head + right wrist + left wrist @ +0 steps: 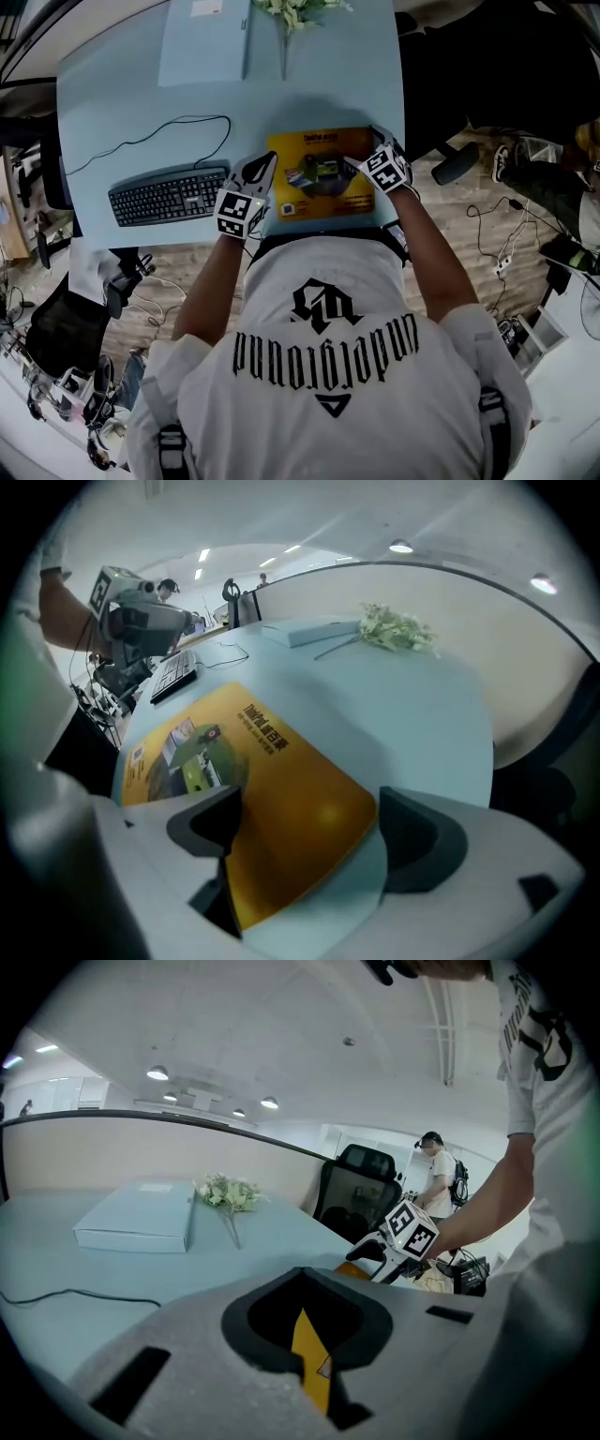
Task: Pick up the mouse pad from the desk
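Head view, with the 2 gripper views. A yellow printed mouse pad [319, 173] lies flat on the pale blue desk [112, 94], close to the near edge and directly in front of the person, with 1 gripper at each of its short sides.

Left gripper [262, 169]: at the pad's left edge, angled gently downward. In the left gripper view its jaws are drawn together, leaving only a narrow slit through which a strip of the yellow pad shows. Whether the jaws touch the pad cannot be told.

Right gripper [361, 148]: at the pad's right side, pointing steeply down. In the right gripper view its jaws stand wide apart and grasp nothing. The pad's rounded near corner lies below and between them, clear of both pads.

Other items on the desk: a black keyboard [167, 195] just left of the mouse pad, its thin black cable [159, 131] looping across the surface; a flat pale blue box [202, 47] at the far side; a sprig of pale flowers [295, 11] beside the box.

A black office chair [361, 1180] stands beyond the desk's far edge, with a standing person [439, 1171] behind it.
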`<action>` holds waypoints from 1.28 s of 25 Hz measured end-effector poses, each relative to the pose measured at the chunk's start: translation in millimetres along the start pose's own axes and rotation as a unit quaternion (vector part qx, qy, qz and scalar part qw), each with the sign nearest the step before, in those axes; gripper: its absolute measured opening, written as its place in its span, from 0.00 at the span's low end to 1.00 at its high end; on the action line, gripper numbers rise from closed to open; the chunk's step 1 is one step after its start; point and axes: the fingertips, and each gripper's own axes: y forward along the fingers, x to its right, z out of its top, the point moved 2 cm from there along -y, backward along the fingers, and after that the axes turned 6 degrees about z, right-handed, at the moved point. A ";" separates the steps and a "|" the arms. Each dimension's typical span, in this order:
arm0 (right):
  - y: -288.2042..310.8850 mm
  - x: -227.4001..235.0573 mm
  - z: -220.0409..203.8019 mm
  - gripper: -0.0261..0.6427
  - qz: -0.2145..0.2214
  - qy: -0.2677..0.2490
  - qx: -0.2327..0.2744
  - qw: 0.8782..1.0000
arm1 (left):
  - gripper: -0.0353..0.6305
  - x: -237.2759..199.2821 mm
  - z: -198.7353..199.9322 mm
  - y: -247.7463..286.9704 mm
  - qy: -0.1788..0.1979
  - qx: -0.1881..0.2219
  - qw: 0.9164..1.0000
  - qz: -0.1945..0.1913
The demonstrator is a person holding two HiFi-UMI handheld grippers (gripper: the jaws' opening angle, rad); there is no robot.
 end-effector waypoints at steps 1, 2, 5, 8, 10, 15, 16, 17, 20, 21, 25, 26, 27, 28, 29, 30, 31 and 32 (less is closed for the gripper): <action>0.3 0.7 -0.8 0.72 -0.001 -0.001 -0.005 1.000 | 0.06 -0.6 -0.2 0.0 -0.001 0.000 1.000 0.000; 0.8 1.3 -1.5 0.72 0.001 0.001 -0.007 1.000 | 0.06 -1.1 -0.5 -0.1 -0.001 0.000 1.000 0.000; 2.3 2.2 -1.2 0.73 0.006 -0.001 -0.005 1.000 | 0.06 -3.2 -2.1 0.1 -0.004 -0.001 1.000 0.000; 2.3 0.2 -2.7 0.73 0.006 0.005 0.001 1.000 | 0.06 -3.3 -0.6 -0.4 -0.004 -0.001 1.000 -0.002; 1.2 0.5 -2.4 0.72 0.004 0.006 0.003 1.000 | 0.06 -2.8 0.9 0.4 -0.004 0.001 1.000 -0.004; 1.9 -3.3 0.8 0.65 0.006 0.002 -0.004 1.000 | 0.06 -2.2 2.3 2.4 -0.003 0.001 1.000 -0.005; 1.9 -5.7 0.3 0.62 0.008 0.004 -0.004 1.000 | 0.06 -1.0 2.7 2.9 -0.005 0.001 1.000 -0.006; 0.7 -7.4 0.4 0.60 0.009 0.005 -0.006 1.000 | 0.06 0.3 3.2 3.5 -0.006 0.002 1.000 -0.006; -1.7 -10.3 1.9 0.52 0.015 0.000 -0.016 1.000 | 0.06 2.7 5.6 3.0 -0.006 0.005 1.000 -0.007; -0.2 -11.1 0.6 0.47 0.019 0.001 -0.015 1.000 | 0.06 3.0 5.7 2.0 -0.005 0.005 1.000 -0.007; 3.5 -23.9 -4.9 0.18 0.051 0.010 -0.014 0.999 | 0.06 3.6 6.0 -2.1 -0.004 0.002 1.000 -0.007; 2.8 -29.8 -2.8 0.11 0.059 0.008 -0.013 0.998 | 0.06 3.7 7.4 -3.3 -0.004 0.003 1.000 -0.008; 2.7 -33.5 -1.7 0.09 0.062 0.004 -0.013 0.998 | 0.06 3.2 8.5 -4.6 -0.003 0.004 1.000 -0.008; 3.5 -34.1 -2.2 0.08 0.061 0.002 -0.012 0.998 | 0.06 2.4 9.1 -6.1 -0.001 0.004 1.000 -0.007; 4.3 -32.9 -3.5 0.08 0.059 0.001 -0.010 0.998 | 0.06 1.6 9.4 -7.3 -0.001 0.005 1.000 -0.006; 4.3 -31.8 -4.5 0.08 0.057 0.002 -0.008 0.998 | 0.06 1.3 9.5 -8.1 0.000 0.006 1.000 -0.006; 3.6 -31.4 -4.7 0.08 0.058 0.003 -0.006 0.998 | 0.06 1.7 10.0 -8.6 0.000 0.007 1.000 -0.006; 2.6 -31.5 -4.4 0.08 0.058 0.002 -0.004 0.998 | 0.06 2.5 10.7 -8.9 0.001 0.009 1.000 -0.008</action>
